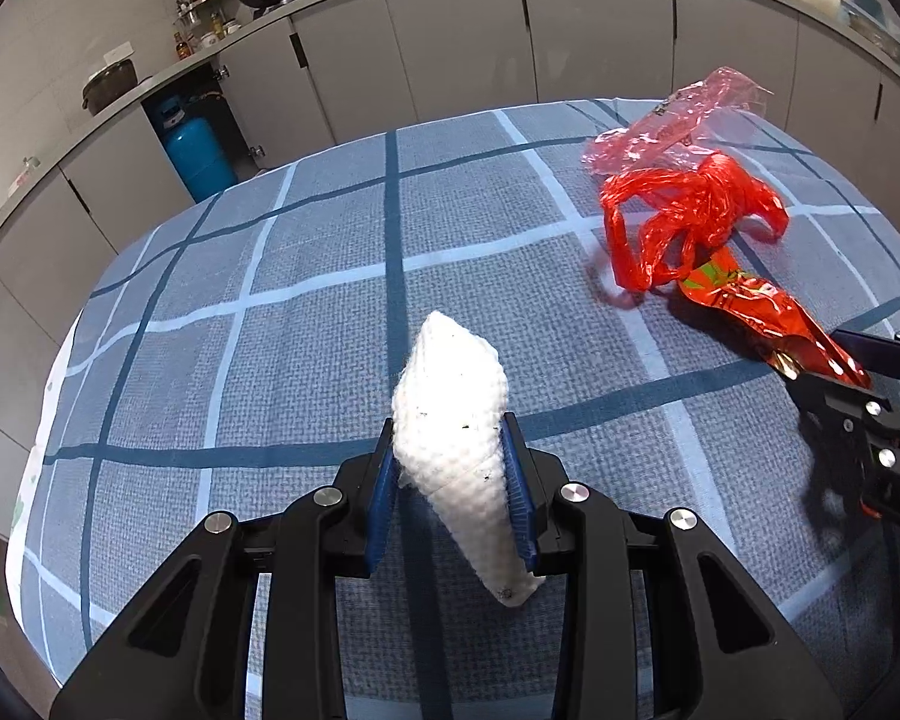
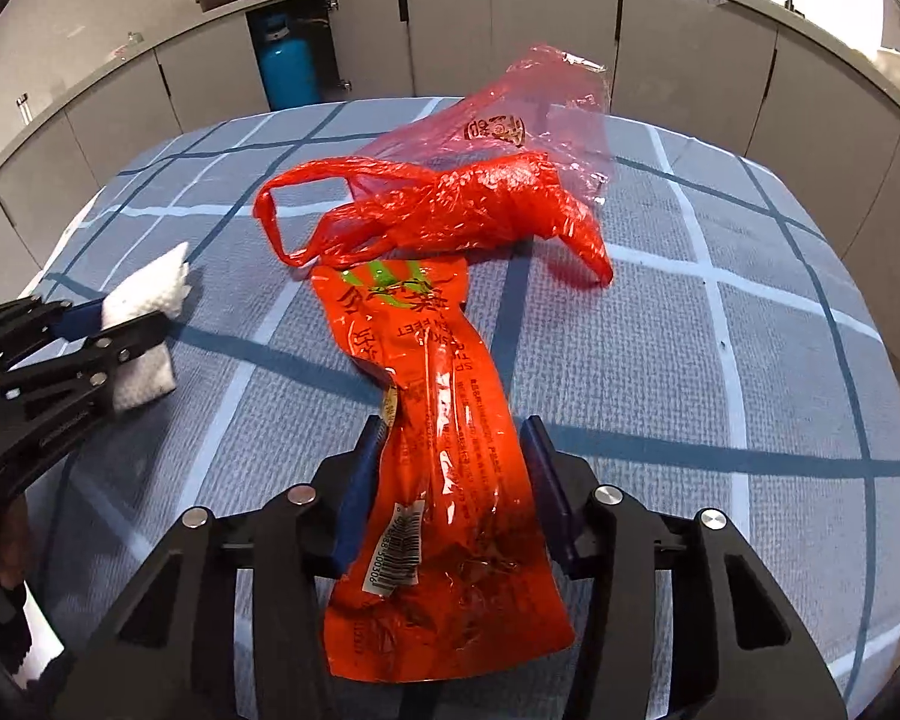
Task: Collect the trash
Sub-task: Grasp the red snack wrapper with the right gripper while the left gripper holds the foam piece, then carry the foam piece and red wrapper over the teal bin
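My left gripper [image 1: 450, 450] is shut on a crumpled white paper towel [image 1: 450, 402] and holds it above the checked tablecloth [image 1: 270, 330]. It also shows at the left of the right wrist view [image 2: 120, 324] with the towel [image 2: 150, 300]. My right gripper [image 2: 450, 456] is shut on an orange-red snack wrapper [image 2: 444, 450], whose far end rests on the cloth. From the left wrist view the right gripper [image 1: 822, 378] holds the wrapper [image 1: 762, 312] at the right edge. A red plastic bag [image 2: 450, 204] lies just beyond the wrapper, also in the left wrist view [image 1: 684, 204].
The table [image 2: 720, 360] is covered by a blue and white checked cloth. Grey kitchen cabinets [image 1: 450, 42] run behind it, with a blue gas cylinder [image 1: 195, 150] in an open cabinet and pots on the counter [image 1: 108, 81].
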